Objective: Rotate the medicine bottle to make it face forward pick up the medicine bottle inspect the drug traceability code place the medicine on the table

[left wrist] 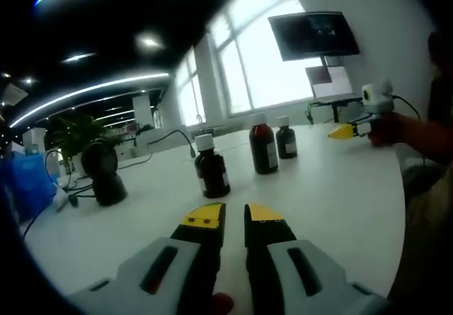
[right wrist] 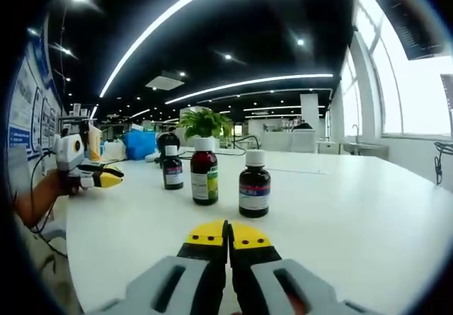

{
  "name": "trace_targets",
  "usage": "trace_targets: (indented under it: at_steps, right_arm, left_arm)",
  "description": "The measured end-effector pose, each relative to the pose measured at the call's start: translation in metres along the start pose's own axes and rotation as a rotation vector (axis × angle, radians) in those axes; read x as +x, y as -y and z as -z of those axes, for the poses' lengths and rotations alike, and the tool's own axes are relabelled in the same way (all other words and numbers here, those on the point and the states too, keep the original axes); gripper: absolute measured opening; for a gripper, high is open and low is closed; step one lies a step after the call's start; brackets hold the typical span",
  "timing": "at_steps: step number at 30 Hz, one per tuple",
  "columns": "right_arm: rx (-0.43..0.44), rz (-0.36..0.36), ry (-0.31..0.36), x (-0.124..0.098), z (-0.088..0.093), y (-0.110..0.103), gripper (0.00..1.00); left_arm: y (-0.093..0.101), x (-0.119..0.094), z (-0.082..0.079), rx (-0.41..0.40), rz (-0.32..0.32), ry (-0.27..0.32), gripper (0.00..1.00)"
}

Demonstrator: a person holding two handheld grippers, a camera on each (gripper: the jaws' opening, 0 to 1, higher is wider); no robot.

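Left gripper (left wrist: pixel 235 216) jaws nearly closed, empty; right gripper (right wrist: pixel 228 234) jaws pressed together, empty. Three dark brown white-capped medicine bottles (right wrist: pixel 204 170) stand upright, apart, on the white table (right wrist: pixel 340 209).

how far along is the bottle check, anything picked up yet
Nothing looks done yet. All three medicine bottles stand upright on the white table. Neither the left hand-held gripper nor the right hand-held gripper holds anything; both have shut jaws. Rotating, lifting, inspecting and setting down remain.
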State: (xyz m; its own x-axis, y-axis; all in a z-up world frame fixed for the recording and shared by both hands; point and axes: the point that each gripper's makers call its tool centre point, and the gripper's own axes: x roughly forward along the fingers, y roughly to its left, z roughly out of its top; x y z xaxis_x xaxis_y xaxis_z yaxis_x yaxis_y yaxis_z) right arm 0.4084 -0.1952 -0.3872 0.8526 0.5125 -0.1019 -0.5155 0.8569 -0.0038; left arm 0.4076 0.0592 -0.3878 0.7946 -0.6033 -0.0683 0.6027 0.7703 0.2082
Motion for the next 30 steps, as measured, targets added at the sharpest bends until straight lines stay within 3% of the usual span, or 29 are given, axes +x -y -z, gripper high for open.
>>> trace_targets:
  at_steps: [30]
  right_arm:
    - [0.034, 0.008, 0.022, -0.001, -0.002, 0.011, 0.0]
  left_arm:
    - [0.002, -0.002, -0.002, -0.003, -0.001, 0.004, 0.05]
